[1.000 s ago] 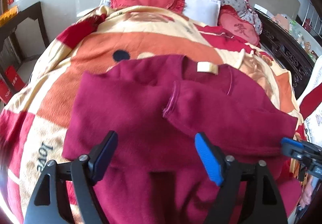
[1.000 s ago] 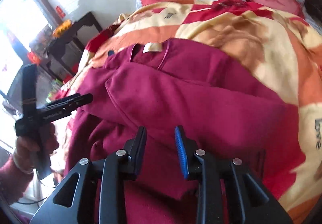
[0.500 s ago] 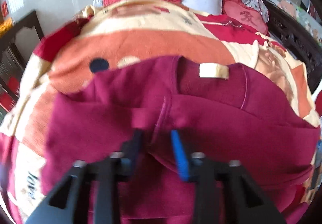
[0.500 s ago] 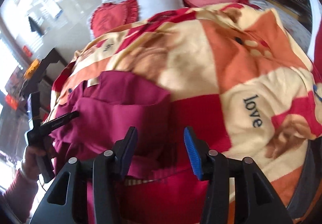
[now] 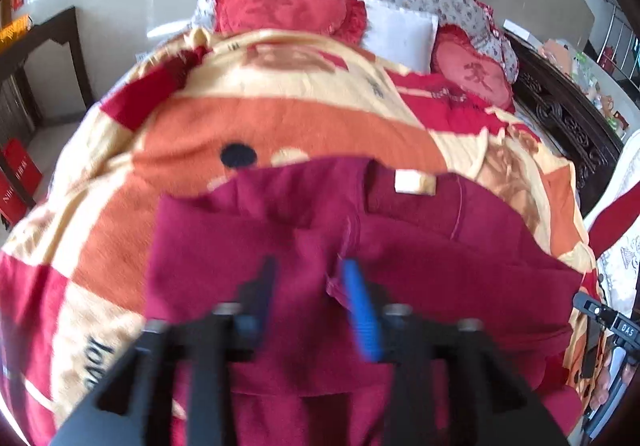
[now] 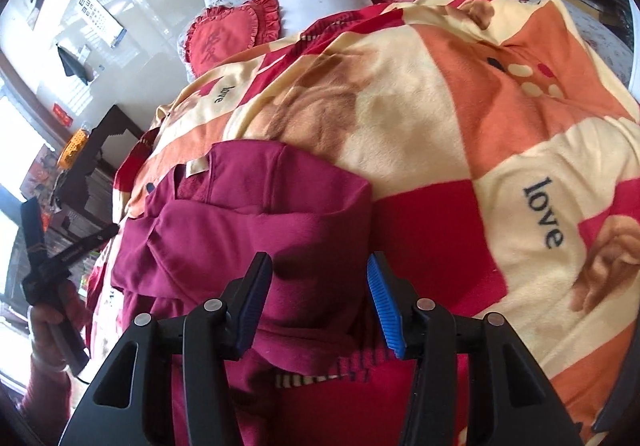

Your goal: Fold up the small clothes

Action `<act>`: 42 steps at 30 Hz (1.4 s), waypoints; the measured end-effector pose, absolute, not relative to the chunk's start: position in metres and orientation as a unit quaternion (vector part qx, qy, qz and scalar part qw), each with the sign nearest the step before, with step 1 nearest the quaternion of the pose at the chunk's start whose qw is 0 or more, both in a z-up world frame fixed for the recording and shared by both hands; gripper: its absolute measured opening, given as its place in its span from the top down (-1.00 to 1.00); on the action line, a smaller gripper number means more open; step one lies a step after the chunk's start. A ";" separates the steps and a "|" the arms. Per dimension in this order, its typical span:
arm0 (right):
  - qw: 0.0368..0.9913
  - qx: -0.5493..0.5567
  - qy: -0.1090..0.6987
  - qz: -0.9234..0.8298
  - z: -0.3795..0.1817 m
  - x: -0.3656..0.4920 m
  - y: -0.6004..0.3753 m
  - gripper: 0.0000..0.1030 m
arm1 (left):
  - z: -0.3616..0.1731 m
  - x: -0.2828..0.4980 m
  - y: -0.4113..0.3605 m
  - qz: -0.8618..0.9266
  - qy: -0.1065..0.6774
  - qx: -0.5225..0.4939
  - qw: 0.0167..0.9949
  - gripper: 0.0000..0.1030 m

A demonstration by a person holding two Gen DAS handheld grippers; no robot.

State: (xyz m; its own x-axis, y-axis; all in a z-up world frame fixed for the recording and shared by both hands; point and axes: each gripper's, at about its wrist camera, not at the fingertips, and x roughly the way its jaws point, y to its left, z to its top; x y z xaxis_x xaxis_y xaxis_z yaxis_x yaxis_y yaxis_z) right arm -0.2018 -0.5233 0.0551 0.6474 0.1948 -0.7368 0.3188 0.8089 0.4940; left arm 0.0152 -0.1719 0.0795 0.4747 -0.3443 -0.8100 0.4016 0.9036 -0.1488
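Observation:
A maroon knit sweater (image 5: 420, 266) lies on a patterned blanket, its collar and cream label (image 5: 414, 181) pointing away, with one sleeve folded across the body. My left gripper (image 5: 312, 298) is over the sweater's middle with the jaws partly closed around a raised fold of sleeve fabric; the view is blurred. In the right wrist view the sweater (image 6: 248, 221) lies left of centre. My right gripper (image 6: 318, 298) is open and empty above the sweater's right side edge. The left gripper also shows in the right wrist view (image 6: 108, 232), held in a hand.
The orange, cream and red blanket (image 6: 460, 117) covers the bed. Heart-shaped red cushions (image 5: 280, 5) and a white pillow (image 5: 400, 29) lie at the head. A dark carved bed frame (image 5: 568, 117) runs along the right. A dark side table (image 6: 100, 141) stands left.
My left gripper went from wide open to narrowed around the sleeve fold. My right gripper opened, let go of the sweater and swung right toward its side edge.

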 end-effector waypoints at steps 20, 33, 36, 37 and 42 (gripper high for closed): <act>0.852 0.323 0.409 -0.055 0.055 -0.205 -0.538 0.38 | 0.099 0.010 -0.161 -0.224 0.448 -0.034 0.865 0.81; 0.830 0.310 0.464 -0.020 0.031 -0.127 -0.524 0.36 | 0.069 0.007 -0.115 -0.186 0.473 -0.031 0.861 0.81; 0.848 0.258 0.461 -0.038 0.040 -0.116 -0.520 1.00 | 0.075 0.005 -0.114 -0.196 0.462 -0.037 0.864 0.80; 0.862 0.243 0.442 -0.039 0.049 -0.117 -0.519 1.00 | 0.074 0.004 -0.116 -0.197 0.458 -0.033 0.866 0.80; 0.874 0.179 0.443 -0.089 0.041 -0.106 -0.515 1.00 | 0.042 0.001 -0.135 -0.180 0.479 0.013 0.859 0.80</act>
